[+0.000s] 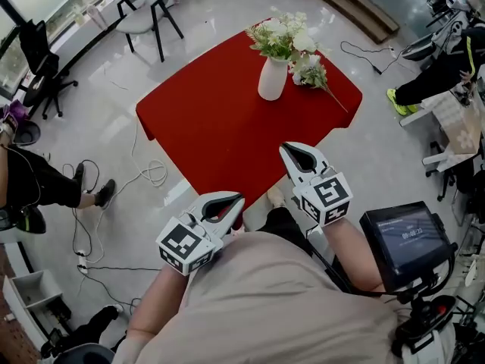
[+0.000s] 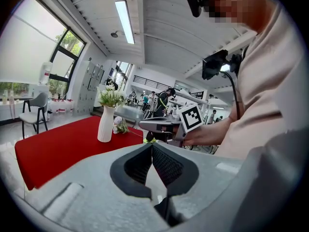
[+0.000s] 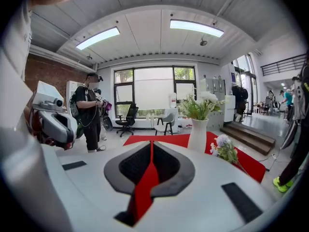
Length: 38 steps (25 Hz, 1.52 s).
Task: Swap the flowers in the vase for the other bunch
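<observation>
Clenched, empty: left hand-held gripper (image 1: pixel 238 199), right hand-held gripper (image 1: pixel 292 149), short of bench (image 1: pixel 204 127) near edge. Flowers (image 1: pixel 282 38) in vase (image 1: pixel 273 78) likely light, crushable; pinch stems just above rim. Other bunch (image 1: pixel 312 73) beside vase, far corner.

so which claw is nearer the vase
Right. The right claw sits at the red table's near edge, short of the vase; the left claw is farther back, by the near corner.

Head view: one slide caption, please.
Both shut, left tool and right tool face a red table with flower vase and spare bunch.
</observation>
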{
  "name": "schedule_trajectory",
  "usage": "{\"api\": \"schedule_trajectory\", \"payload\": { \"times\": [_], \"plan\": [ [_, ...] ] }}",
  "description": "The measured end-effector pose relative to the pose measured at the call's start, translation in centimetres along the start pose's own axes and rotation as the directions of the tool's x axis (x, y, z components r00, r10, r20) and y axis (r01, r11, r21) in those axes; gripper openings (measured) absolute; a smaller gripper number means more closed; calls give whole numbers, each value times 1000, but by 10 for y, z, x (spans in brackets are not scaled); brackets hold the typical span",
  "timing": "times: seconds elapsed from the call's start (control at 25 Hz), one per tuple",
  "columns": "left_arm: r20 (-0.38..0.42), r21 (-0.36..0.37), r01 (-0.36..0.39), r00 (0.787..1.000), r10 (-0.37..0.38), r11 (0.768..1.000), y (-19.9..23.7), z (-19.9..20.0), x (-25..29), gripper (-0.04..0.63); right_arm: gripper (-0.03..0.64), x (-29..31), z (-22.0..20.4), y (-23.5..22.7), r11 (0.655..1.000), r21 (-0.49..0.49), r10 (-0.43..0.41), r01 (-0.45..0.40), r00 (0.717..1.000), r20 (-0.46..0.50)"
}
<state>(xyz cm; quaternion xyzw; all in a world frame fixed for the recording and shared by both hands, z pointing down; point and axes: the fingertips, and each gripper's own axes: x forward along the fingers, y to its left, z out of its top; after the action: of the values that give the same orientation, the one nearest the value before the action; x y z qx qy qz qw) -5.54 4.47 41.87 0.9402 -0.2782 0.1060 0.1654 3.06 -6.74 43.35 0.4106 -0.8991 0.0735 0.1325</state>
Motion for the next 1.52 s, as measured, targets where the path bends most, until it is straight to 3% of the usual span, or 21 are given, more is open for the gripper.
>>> {"api": "schedule_trajectory", "payload": {
  "times": [0.8, 1.04, 1.52],
  "plan": [
    [-17, -12, -21, 1000, 21, 1000, 9, -5, -3, 8, 17, 1, -12, 55, 987, -117, 101, -109, 993, -64],
    [-8, -12, -24, 1000, 24, 1000, 11, -18, -28, 8, 15, 7, -11, 86, 983, -140, 114, -123, 991, -66],
    [-10, -14, -27, 1000, 27, 1000, 8, -21, -28, 8, 14, 4, -13, 85, 982, -143, 116, -125, 991, -71]
  ]
}}
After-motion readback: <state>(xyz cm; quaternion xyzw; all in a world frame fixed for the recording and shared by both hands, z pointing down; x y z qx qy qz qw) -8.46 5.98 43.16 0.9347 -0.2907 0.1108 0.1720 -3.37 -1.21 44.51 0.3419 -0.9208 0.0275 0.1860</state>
